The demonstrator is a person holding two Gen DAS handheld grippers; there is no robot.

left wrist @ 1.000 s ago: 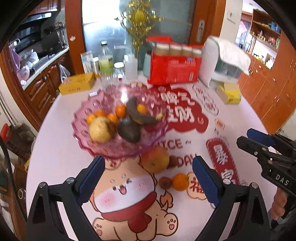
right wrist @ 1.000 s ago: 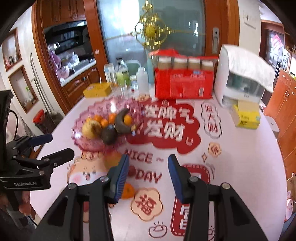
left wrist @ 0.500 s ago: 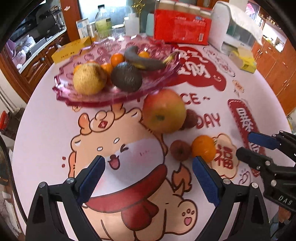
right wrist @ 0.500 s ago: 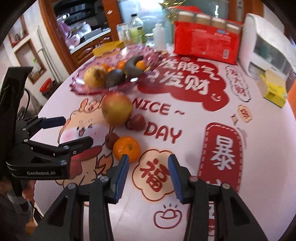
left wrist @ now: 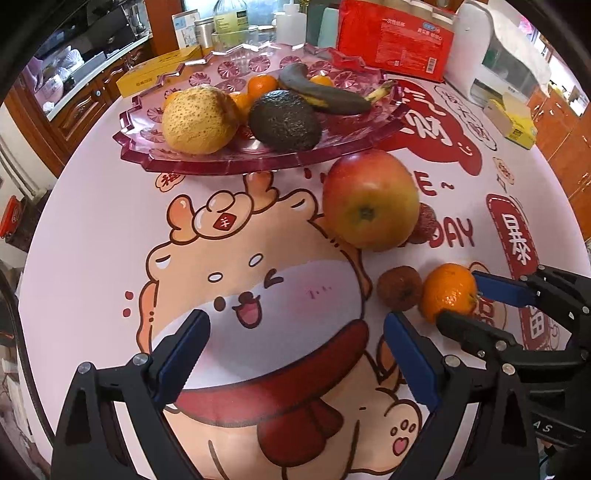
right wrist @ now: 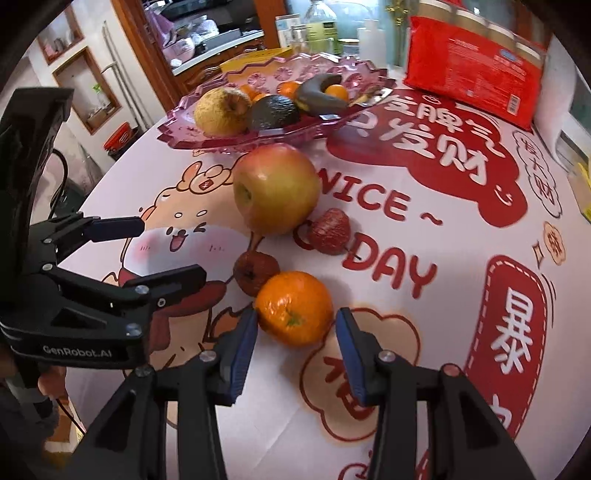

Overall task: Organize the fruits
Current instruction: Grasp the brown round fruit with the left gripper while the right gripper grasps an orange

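Observation:
A small orange mandarin [right wrist: 293,308] lies on the printed tablecloth, between the tips of my open right gripper [right wrist: 295,338]; the pads do not touch it. It also shows in the left wrist view [left wrist: 448,291], with the right gripper [left wrist: 465,299] around it. Beside it lie a brown lychee [right wrist: 255,271], a red lychee [right wrist: 328,230] and a large apple [right wrist: 277,190]. A pink glass fruit plate [left wrist: 177,166] holds a yellow pear, an avocado, a dark banana and mandarins. My left gripper [left wrist: 295,354] is open and empty over the cartoon print.
A red package [left wrist: 395,37], bottles and jars [left wrist: 229,22], a yellow box [left wrist: 155,74] and a white appliance [left wrist: 491,59] stand behind the plate. A yellow tissue pack [left wrist: 513,122] lies at the right. The round table's edge curves at the left.
Both grippers have moved forward and down toward the table. The right gripper now has its tips on either side of the mandarin. The fruits have not moved.

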